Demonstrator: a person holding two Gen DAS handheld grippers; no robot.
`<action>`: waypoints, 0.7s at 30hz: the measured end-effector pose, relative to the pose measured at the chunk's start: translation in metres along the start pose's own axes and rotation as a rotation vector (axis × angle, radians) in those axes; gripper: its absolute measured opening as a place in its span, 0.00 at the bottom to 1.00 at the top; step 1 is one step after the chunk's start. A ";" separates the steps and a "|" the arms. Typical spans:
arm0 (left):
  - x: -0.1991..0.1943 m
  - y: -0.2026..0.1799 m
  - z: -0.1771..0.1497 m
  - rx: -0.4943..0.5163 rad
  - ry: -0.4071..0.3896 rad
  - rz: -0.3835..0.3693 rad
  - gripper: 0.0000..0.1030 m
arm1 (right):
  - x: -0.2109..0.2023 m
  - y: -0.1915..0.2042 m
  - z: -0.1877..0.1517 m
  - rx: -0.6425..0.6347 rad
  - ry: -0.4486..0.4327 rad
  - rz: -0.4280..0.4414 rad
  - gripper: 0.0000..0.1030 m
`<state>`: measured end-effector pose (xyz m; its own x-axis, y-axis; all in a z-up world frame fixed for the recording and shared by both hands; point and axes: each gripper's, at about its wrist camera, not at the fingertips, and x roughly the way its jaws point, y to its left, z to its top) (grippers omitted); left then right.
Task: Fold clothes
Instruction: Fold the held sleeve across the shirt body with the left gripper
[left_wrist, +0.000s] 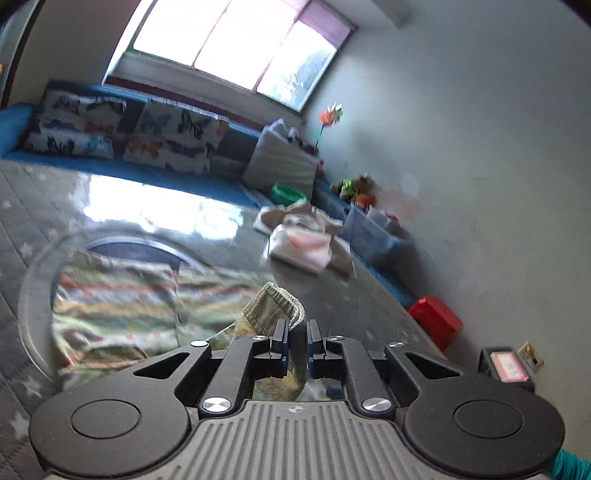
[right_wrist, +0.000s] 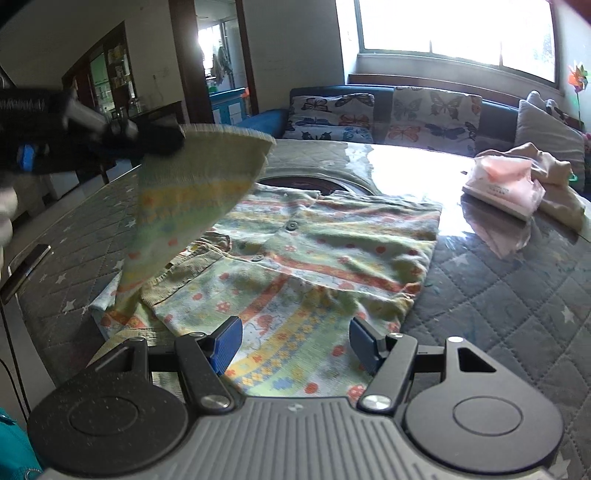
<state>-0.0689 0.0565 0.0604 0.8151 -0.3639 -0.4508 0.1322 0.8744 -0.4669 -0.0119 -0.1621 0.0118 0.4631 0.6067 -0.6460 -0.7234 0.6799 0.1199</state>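
Right claw (right_wrist: 295, 345) spread above patterned shirt (right_wrist: 332, 254), left claw (left_wrist: 296, 341) pinching raised sleeve (left_wrist: 275, 304)

The right gripper (right_wrist: 295, 345) sits at the bottom centre of the frame, its blue pads wide apart over the near hem of a striped, flowered shirt (right_wrist: 332, 258) spread on a quilted grey table cover (right_wrist: 498, 295). In the upper left, the left gripper (right_wrist: 162, 142) pinches a ribbed sleeve cuff (right_wrist: 207, 155) and holds that sleeve lifted off the table. A pink packet (right_wrist: 498, 184) lies on beige cloth (right_wrist: 557, 184) at the right. Butterfly cushions (right_wrist: 432, 114) line a sofa below the window (right_wrist: 458, 33)
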 end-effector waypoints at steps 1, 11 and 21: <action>0.004 0.001 -0.004 -0.003 0.018 -0.006 0.10 | -0.001 -0.001 -0.001 0.005 0.000 -0.003 0.64; 0.012 0.010 -0.020 0.004 0.091 -0.047 0.16 | -0.002 -0.013 0.000 0.045 -0.011 -0.040 0.63; -0.008 0.068 -0.036 -0.052 0.128 0.135 0.19 | 0.011 -0.017 0.010 0.083 0.006 -0.022 0.51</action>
<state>-0.0867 0.1073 0.0047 0.7448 -0.2854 -0.6031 -0.0053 0.9013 -0.4331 0.0104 -0.1628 0.0098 0.4749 0.5891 -0.6538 -0.6684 0.7247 0.1674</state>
